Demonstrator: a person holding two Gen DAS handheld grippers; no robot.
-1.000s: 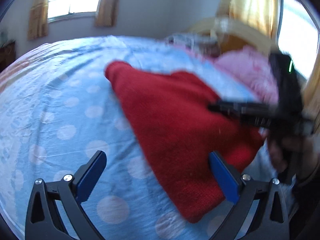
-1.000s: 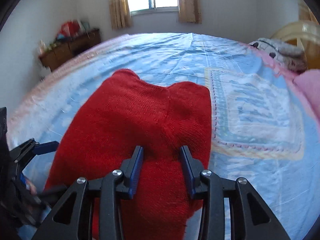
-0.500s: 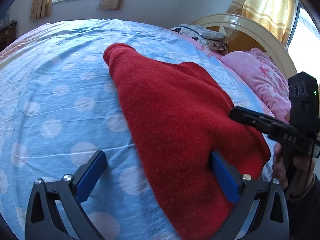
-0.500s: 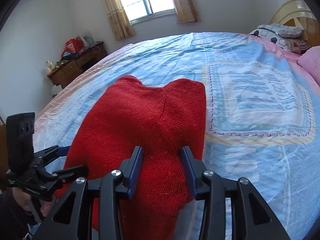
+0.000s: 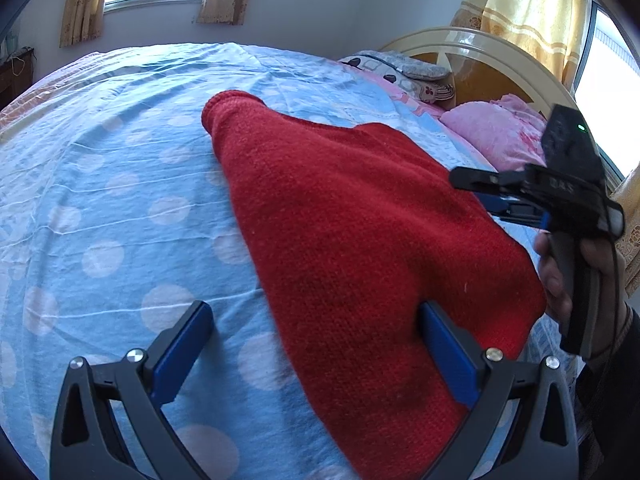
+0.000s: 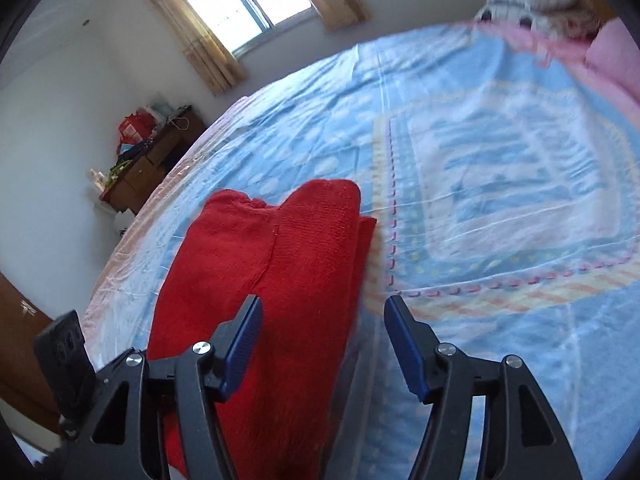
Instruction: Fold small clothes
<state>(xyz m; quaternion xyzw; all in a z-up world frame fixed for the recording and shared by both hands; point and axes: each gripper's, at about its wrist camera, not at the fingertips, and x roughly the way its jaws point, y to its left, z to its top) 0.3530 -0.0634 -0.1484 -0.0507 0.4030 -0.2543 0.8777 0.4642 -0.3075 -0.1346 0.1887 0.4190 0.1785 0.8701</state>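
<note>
Fingers of the right gripper (image 6: 322, 340) stand apart, the jaws having just been opening; the near edge of the red knitted garment (image 6: 256, 280) lies under and between them, toward the left pad, with no pad pressing on it. Fingers of the left gripper (image 5: 316, 354) are spread wide: the right pad touches or sits just against the garment's (image 5: 352, 240) near portion, the left pad stands over bare blue spotted bedsheet (image 5: 100, 208), and nothing is clamped. Seen from the left wrist, the right gripper (image 5: 496, 196) hovers at the garment's far right edge, held by a hand (image 5: 560, 276). Position of the garment: flat on the bed, near the edge closest to both grippers. Its long axis runs away from the fingers toward the far side of the bed, ending in two rounded lobes. Both grippers sit at the near end; the left is at the left-hand side of that end, the right at the right-hand side. Any next fold along the long axis would probably require re-gripping this near edge. Appearance: thick, bright red knit, already doubled over, with a second layer showing along the right edge in the right wrist view and a seam running lengthwise down the middle.
</note>
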